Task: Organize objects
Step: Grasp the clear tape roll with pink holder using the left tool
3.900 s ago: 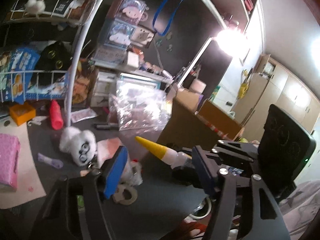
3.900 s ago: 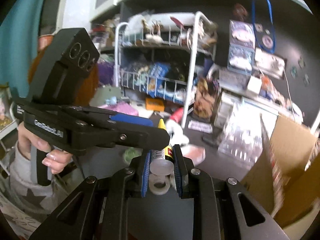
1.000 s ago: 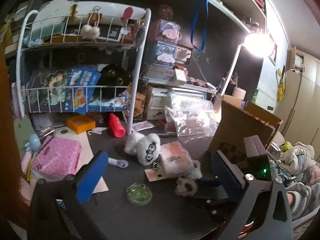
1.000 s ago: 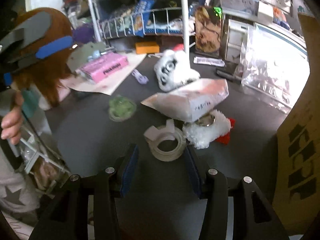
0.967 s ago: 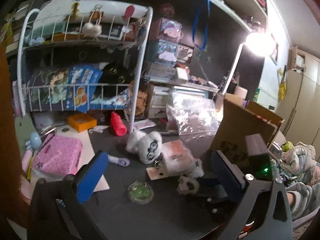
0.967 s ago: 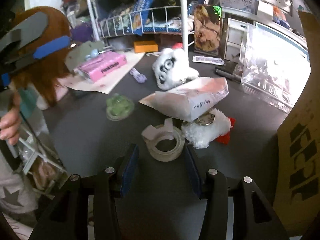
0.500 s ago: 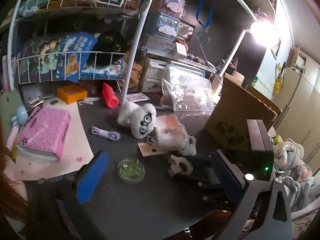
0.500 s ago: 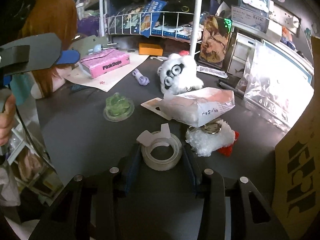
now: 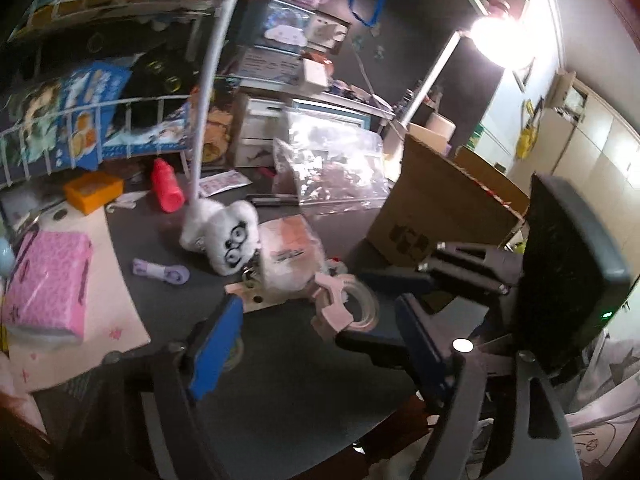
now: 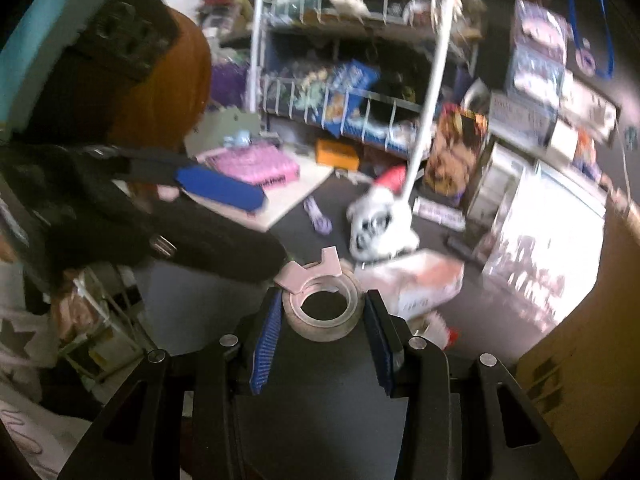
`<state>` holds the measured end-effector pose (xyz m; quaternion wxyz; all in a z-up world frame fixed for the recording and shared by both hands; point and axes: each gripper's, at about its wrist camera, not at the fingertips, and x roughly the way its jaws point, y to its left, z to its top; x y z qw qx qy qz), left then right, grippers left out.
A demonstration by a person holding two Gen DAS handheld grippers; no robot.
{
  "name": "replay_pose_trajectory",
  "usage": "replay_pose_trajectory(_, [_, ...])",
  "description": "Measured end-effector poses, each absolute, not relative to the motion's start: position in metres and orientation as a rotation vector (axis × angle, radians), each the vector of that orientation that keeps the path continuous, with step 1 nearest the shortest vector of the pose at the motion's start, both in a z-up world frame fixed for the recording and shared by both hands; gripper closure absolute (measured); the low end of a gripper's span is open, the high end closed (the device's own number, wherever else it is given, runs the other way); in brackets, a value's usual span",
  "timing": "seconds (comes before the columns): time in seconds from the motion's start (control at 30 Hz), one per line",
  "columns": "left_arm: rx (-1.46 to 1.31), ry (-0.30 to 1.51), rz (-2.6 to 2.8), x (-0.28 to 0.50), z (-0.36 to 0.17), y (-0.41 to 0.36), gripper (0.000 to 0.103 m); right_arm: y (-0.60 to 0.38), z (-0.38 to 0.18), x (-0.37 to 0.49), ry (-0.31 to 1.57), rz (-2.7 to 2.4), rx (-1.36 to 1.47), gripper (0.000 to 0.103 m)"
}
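- Right gripper (image 10: pixel 323 320) clamped on a clear roll of adhesive tape with a pale pink tab (image 10: pixel 320 312), blue pads pressed against both sides of the ring.
- Roll held clear of the dark grey desk (image 10: pixel 320 412), hole facing up, pink tab sticking out toward the far left.
- From the left wrist view, same tape roll (image 9: pixel 352 300) seen between black fingers reaching in from the right, just in front of a crumpled pinkish-white packet (image 9: pixel 292 256).
- Left gripper (image 9: pixel 316 344) with jaws closing, about half spread, nothing between the blue pads (image 9: pixel 216 344).
- Near pad set over a small clear round dish (image 9: pixel 234 354), mostly hidden behind it.
- White plush toy with drawn black glasses (image 9: pixel 232 240) lying beyond the packet, at the foot of a white wire rack (image 9: pixel 204 92).
- Pink patterned box (image 9: pixel 44 284) on a pale mat at the left edge.
- Open brown cardboard box (image 9: pixel 444 204) standing on the right side of the desk.
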<state>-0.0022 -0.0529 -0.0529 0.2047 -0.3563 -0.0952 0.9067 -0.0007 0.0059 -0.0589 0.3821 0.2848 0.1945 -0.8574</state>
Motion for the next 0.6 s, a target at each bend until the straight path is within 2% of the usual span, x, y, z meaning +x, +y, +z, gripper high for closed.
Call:
replay_pose_trajectory(0.13, [-0.995,-0.221,2.478,-0.01,-0.035,-0.039,0.043,0.006,-0.032,0.004,0.541,-2.178,0.659,0.066])
replay_pose_trajectory(0.27, [-0.996,-0.179,2.444,-0.018,-0.017,-0.027,0.055,0.008,-0.011,0.008,0.593,-2.179,0.608,0.066])
replay_pose_trajectory(0.4, [-1.007,-0.126,2.433,-0.029,-0.001,-0.011,0.06,0.015,0.003,0.01,0.632,-2.193,0.57,0.066])
replay_pose_trajectory(0.6, [-0.997,-0.059,2.412,-0.044,0.021,0.017,0.06,0.038,0.021,0.003,0.626,-2.241,0.565,0.066])
